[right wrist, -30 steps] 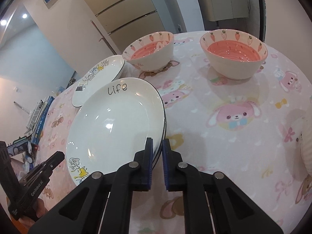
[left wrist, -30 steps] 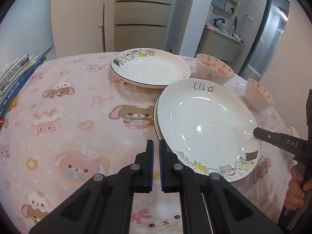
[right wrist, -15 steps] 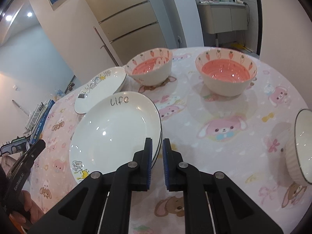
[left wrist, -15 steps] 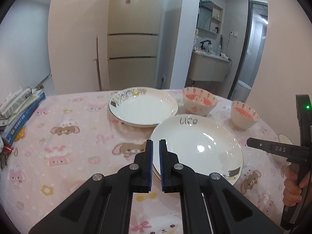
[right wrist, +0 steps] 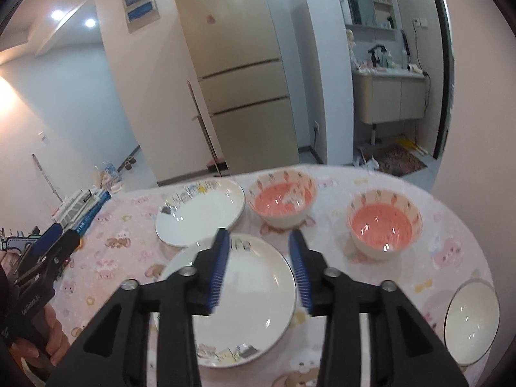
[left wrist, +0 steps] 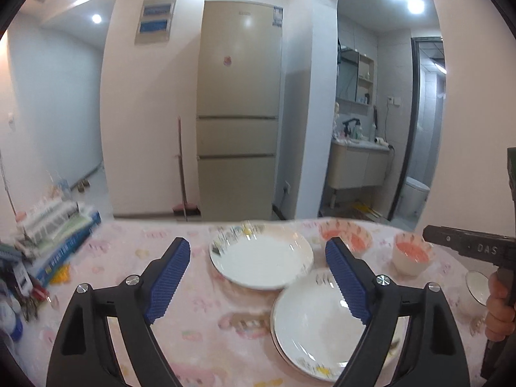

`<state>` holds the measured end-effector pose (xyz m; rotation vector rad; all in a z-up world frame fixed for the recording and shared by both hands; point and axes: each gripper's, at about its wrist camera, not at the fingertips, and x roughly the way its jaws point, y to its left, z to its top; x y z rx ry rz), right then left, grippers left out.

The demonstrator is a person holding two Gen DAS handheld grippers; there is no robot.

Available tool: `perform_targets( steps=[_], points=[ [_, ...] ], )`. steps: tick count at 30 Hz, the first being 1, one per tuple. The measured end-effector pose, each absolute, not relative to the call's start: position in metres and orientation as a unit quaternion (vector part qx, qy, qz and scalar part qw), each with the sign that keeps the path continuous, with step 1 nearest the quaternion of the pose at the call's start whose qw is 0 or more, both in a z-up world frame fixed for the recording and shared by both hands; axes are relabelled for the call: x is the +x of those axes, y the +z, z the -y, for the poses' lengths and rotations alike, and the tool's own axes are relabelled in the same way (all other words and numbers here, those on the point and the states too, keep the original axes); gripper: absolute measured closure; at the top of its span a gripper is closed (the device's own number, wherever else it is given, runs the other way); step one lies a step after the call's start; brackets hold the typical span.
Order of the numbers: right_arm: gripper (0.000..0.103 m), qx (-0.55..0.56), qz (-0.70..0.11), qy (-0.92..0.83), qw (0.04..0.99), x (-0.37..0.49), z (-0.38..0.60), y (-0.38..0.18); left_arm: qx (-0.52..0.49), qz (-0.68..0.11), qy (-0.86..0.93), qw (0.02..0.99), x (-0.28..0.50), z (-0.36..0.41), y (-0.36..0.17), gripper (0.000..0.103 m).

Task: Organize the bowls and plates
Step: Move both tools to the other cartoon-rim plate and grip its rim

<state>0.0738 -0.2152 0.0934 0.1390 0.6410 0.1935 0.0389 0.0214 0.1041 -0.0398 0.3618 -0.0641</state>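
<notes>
Pink cloth: 3 bowls, 2 plate spots.

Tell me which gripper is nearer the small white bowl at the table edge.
Right. The white bowl lies just right of the right gripper. The left gripper hovers across the plates, with the bowl beyond the right hand. Both jaws are opening, empty.

Left gripper raised, angled gently downward, blue-padded jaws opening wide, nothing between pads. Right gripper raised, tilted more steeply downward, jaws opening, roughly half spread, nothing between pads. Person's right hand wrapped around right gripper's black handle at right edge of left wrist view. Person's left hand gripping left gripper's handle at lower left of right wrist view. Both views motion-blurred.
</notes>
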Motion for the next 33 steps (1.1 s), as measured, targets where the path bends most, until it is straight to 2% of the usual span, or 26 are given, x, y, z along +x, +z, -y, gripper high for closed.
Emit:
perform_targets(
  steps=[4,6,9,12,20,25,30,32,33],
  points=[
    [0.053,0.055,-0.289,0.103,0.950,0.088,0.200,0.115,-0.018,-0.139,-0.020,0.990,0.051,-0.031,0.132,0.012],
    [0.050,0.055,-0.277,0.105,0.953,0.096,0.193,0.123,-0.026,-0.125,-0.018,0.992,0.058,-0.037,0.144,0.000],
    [0.049,0.059,-0.264,0.115,0.956,0.111,0.183,0.134,-0.037,-0.106,-0.009,0.994,0.074,-0.046,0.155,0.000],
    [0.049,0.075,-0.259,0.126,0.955,0.130,0.174,0.140,-0.039,-0.120,-0.017,0.992,0.093,-0.052,0.156,0.000],
    [0.049,0.117,-0.304,0.136,0.936,0.190,0.154,0.112,-0.066,-0.158,0.006,0.985,0.145,-0.071,0.116,0.000],
    [0.049,0.099,-0.391,0.111,0.908,0.229,0.143,0.065,-0.087,-0.211,0.018,0.973,0.181,-0.088,0.075,0.000],
    [0.049,0.094,-0.465,0.098,0.875,0.248,0.141,0.018,-0.105,-0.294,0.026,0.950,0.215,-0.094,0.032,0.012],
    [0.049,0.113,-0.489,0.108,0.858,0.254,0.143,0.003,-0.130,-0.324,0.014,0.937,0.226,-0.100,0.016,0.024],
    [0.049,0.118,-0.497,0.115,0.852,0.255,0.142,-0.002,-0.140,-0.335,0.009,0.932,0.229,-0.103,0.009,0.025]
  ],
)
